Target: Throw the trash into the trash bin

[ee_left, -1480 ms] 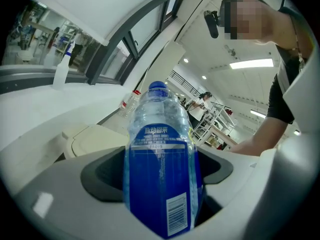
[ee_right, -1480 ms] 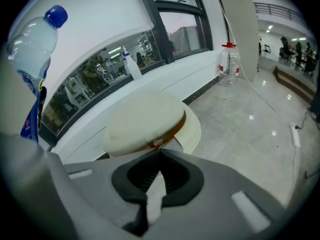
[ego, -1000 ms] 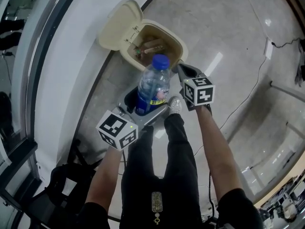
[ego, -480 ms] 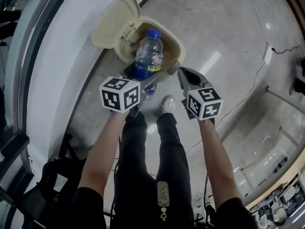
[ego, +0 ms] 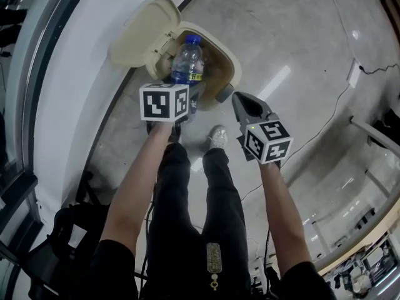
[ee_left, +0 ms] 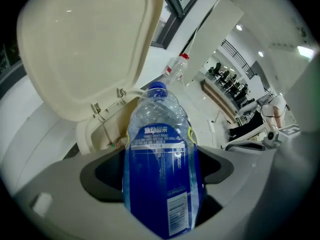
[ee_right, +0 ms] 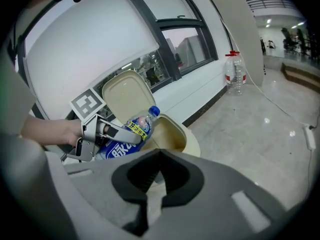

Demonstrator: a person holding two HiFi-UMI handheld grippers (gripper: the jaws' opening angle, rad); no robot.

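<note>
The left gripper point(ego: 184, 91) has its jaws clamped on the lower half of a plastic bottle point(ee_left: 159, 149) with a blue label. The capped end tilts forward over the mouth of the bin point(ego: 229, 56), whose lid point(ego: 140, 33) stands flipped back. The right gripper point(ego: 240, 102) hangs just beside the bin's near rim, jaws drawn together with nothing in them.

From where I stand, the drop looks close. I'd want the whole bottle past the near rim before the jaws part, and opened wide in one go so the light, slippery thing falls cap first instead of catching and bouncing off the edge.
</note>
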